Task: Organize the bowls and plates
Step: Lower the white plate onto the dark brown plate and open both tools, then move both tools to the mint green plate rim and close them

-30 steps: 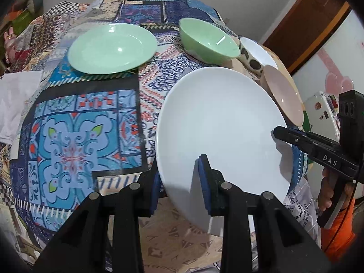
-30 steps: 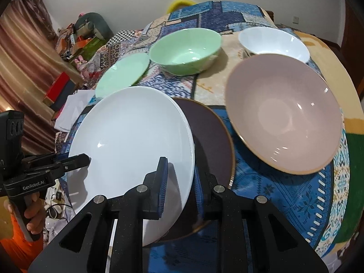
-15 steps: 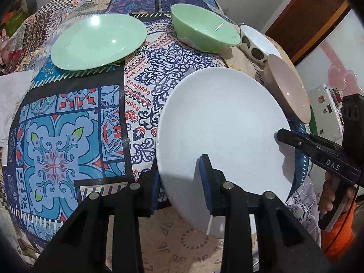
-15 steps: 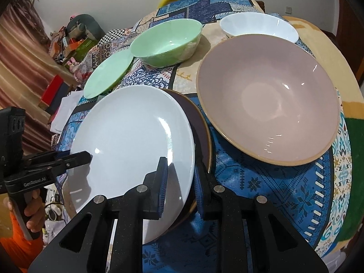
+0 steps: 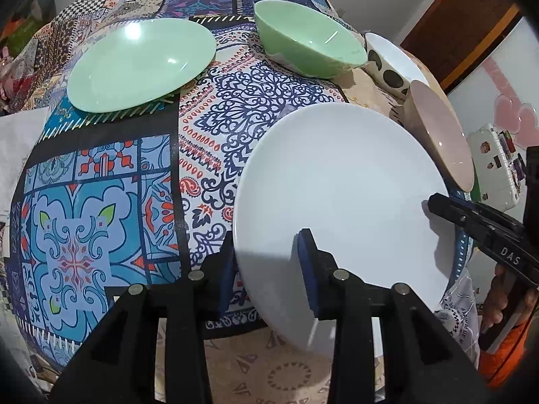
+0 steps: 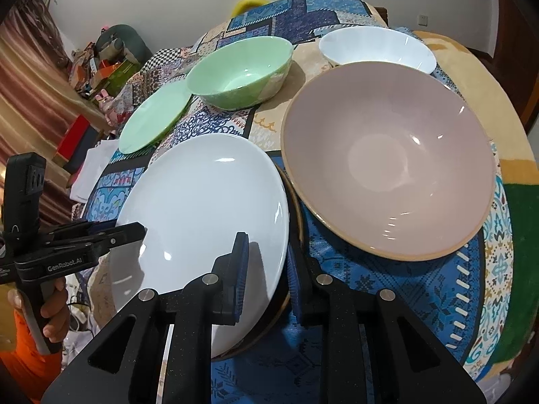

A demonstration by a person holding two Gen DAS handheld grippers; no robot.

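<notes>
Both grippers hold a large white plate (image 5: 340,195) (image 6: 202,208). My left gripper (image 5: 266,269) is shut on its near-left rim. My right gripper (image 6: 266,269) is shut on its right rim, and its tip (image 5: 448,208) shows at the plate's far side in the left wrist view. The white plate lies almost fully over a dark brown plate (image 6: 293,215), of which only a thin edge shows. A big pink bowl (image 6: 387,158) sits just right of the plates. A green bowl (image 6: 242,70), a green plate (image 5: 141,64) and a white spotted bowl (image 5: 390,64) stand farther back.
A patterned patchwork cloth (image 5: 87,208) covers the round table. A white cloth (image 6: 91,175) lies at the table's left edge. Clutter and a curtain (image 6: 30,101) stand beyond the table on the left. A wooden door (image 5: 454,23) is at the far right.
The white plate has moved right and down over the dark brown plate, which now shows only a thin edge. Both grippers kept their hold and came closer to the pink bowl.
</notes>
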